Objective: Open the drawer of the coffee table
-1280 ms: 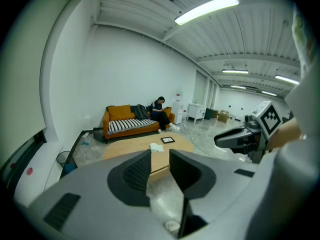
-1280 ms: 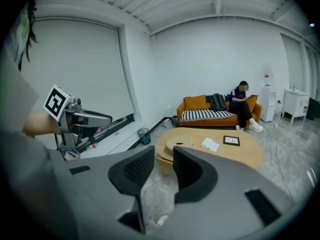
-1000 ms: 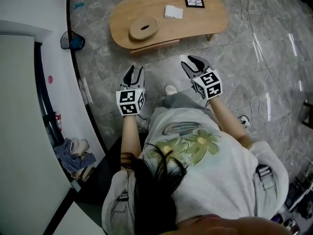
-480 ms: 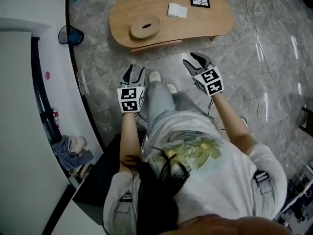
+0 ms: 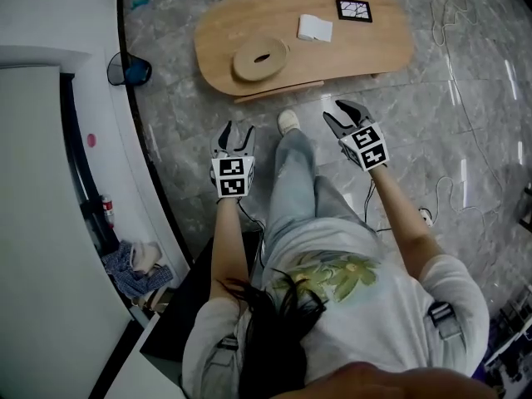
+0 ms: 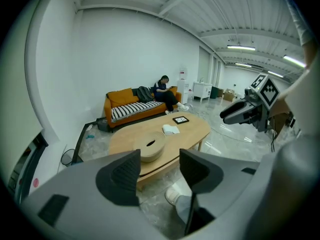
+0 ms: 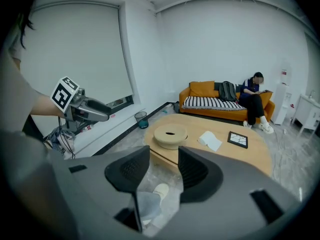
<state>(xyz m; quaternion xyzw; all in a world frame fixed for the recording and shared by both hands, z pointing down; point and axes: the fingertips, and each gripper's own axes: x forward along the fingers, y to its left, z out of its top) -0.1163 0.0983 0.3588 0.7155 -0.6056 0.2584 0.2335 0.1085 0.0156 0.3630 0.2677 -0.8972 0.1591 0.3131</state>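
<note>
Because the coffee table (image 5: pixel 366 48) drawer (image 5: pixel 278 91) lies well ahead, left gripper (image 5: pixel 236 131) and right gripper (image 5: pixel 338 113) point toward it, jaws just opened, empty, for grasping.

The wooden coffee table (image 5: pixel 366 44) stands on grey marbled floor (image 5: pixel 183 115). From its middle, a round slotted dish (image 5: pixel 260 58) lies at eight o'clock, a white pad (image 5: pixel 315 28) at one, and a black-framed square (image 5: pixel 354 9) at two.

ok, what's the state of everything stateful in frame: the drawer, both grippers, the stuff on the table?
drawer: looks shut, untouched.
left gripper: open, empty, jaws have just been opening, short of the coffee table.
right gripper: open, empty, jaws have just been opening, short of the table.
round wooden box: lid on, upright on the tabletop.
white napkin: folded, lying flat.
black frame: lying flat, face up.
</note>
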